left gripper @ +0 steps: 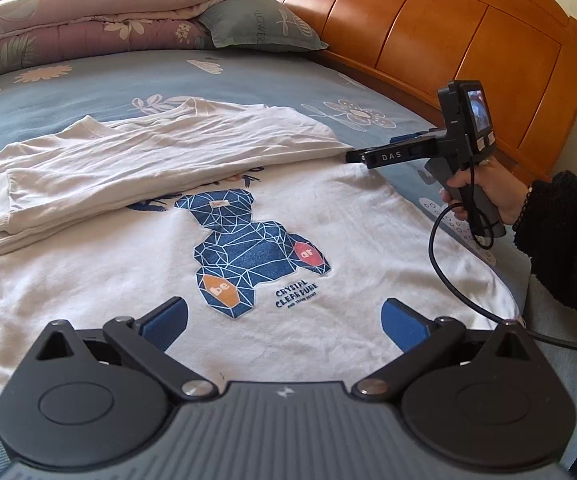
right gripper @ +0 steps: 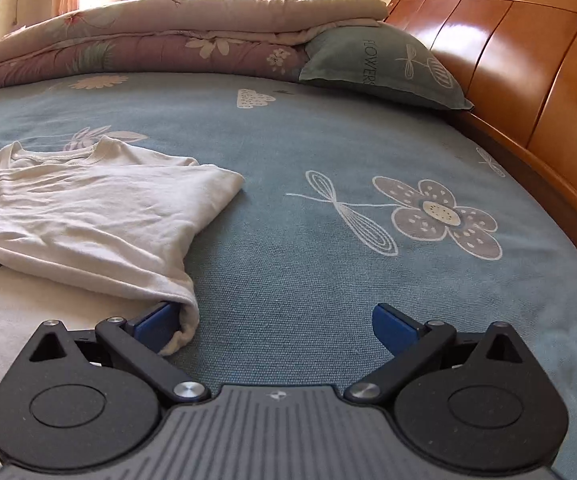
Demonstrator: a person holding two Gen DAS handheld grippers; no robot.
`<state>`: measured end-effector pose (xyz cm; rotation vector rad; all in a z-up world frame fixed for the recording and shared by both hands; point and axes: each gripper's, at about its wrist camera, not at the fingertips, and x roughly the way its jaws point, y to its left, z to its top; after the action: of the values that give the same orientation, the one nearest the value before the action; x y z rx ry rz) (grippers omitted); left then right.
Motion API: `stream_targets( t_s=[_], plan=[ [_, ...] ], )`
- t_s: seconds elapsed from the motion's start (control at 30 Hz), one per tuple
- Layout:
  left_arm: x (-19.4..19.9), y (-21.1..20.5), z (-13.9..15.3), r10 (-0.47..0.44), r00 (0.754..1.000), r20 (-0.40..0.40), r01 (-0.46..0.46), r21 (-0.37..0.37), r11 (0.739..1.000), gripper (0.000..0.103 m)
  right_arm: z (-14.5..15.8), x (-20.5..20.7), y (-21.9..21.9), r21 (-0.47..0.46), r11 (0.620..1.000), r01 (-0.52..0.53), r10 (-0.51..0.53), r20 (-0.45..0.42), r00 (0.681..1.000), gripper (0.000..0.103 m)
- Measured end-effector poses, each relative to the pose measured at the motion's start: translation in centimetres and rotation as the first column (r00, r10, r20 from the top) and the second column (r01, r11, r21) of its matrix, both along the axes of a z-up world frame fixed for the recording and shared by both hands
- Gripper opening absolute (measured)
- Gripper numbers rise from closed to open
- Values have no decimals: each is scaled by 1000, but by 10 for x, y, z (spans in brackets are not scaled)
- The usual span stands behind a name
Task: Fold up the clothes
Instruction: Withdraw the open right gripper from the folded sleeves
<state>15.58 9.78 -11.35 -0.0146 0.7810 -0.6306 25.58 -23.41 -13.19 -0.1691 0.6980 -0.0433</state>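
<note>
A white sweatshirt [left gripper: 128, 292] with a blue geometric bear print [left gripper: 256, 256] lies flat on the bed. Its sleeves and upper part [left gripper: 148, 168] are folded down across the chest. My left gripper [left gripper: 284, 312] hovers open over the shirt's near hem, holding nothing. My right gripper [right gripper: 274, 316] is open at the right edge of the folded part [right gripper: 88, 216]. Its left pad [right gripper: 156, 326] is tucked under the cloth's corner, and its right pad is over bare sheet. In the left wrist view the right gripper [left gripper: 354, 156] touches that same edge.
The blue flowered bedsheet [right gripper: 328, 152] stretches beyond the shirt. A folded quilt [left gripper: 88, 12] and a pillow [left gripper: 260, 24] lie at the far side. A wooden headboard [left gripper: 448, 40] runs along the right. A hand [left gripper: 484, 192] in a black sleeve holds the right gripper, with a cable [left gripper: 448, 280] trailing.
</note>
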Motion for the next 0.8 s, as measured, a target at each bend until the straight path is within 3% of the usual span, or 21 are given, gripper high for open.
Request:
stream_targets(
  t_s=[0.13,0.2,0.27,0.37,0.43,0.5,0.57,0.7,0.8],
  plan=[
    [3,6,0,51,999,-5,-51,9,999,102,29,-15,12,-9,999,-49,49,52,997,103],
    [5,9,0,79,997,-8,-79,13,997,102,44,-14,16,98,987,-128,118,103,988,103],
    [10,15,-1,135,991,-17,-135,16,991,102,53,-2,23,234,946,-223,195,139,971,103],
    [15,21,-3,175,984,-34,-175,4,985,102,41,27,42,366,885,-289,250,150,956,103],
    [19,25,-4,201,979,-46,-201,-3,980,102,22,47,51,413,867,-279,257,108,960,103],
    [21,26,-5,218,974,-54,-218,5,976,102,1,55,51,393,894,-216,214,51,976,103],
    [22,26,-6,226,972,-59,-225,18,974,102,-7,47,44,370,901,-226,214,76,974,103],
    [22,27,-6,238,969,-65,-237,18,971,102,7,38,33,331,933,-143,132,57,990,103],
    [22,24,-6,236,970,-60,-235,18,972,102,19,41,31,348,921,-178,157,89,984,103]
  ],
)
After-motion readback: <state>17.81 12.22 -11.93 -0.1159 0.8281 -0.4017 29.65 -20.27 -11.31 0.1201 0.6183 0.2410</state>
